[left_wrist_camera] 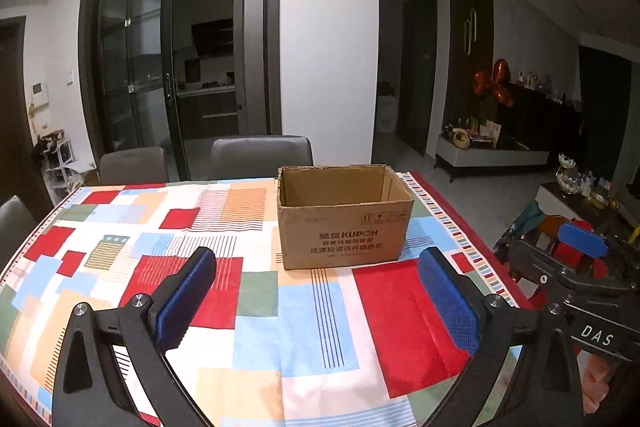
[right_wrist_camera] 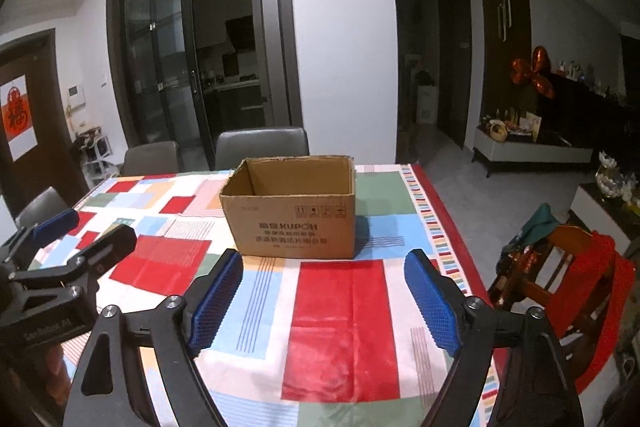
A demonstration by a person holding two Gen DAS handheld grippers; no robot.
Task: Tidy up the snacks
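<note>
An open brown cardboard box [left_wrist_camera: 344, 227] printed KUPOH stands upright on the table, toward its far right side; it also shows in the right wrist view [right_wrist_camera: 294, 223]. Its inside looks empty from here. No snacks are in view. My left gripper [left_wrist_camera: 318, 269] is open and empty, held above the tablecloth just short of the box. My right gripper [right_wrist_camera: 324, 269] is open and empty, also just short of the box. The right gripper shows at the right edge of the left view [left_wrist_camera: 560, 247]; the left gripper shows at the left edge of the right view [right_wrist_camera: 86, 233].
The table carries a patchwork tablecloth [left_wrist_camera: 120, 227] in red, blue, orange and white. Grey chairs [left_wrist_camera: 260, 155] stand behind the table. A wooden chair with red cloth [right_wrist_camera: 580, 267] stands right of the table's right edge [right_wrist_camera: 444, 219]. Glass sliding doors [left_wrist_camera: 132, 67] are behind.
</note>
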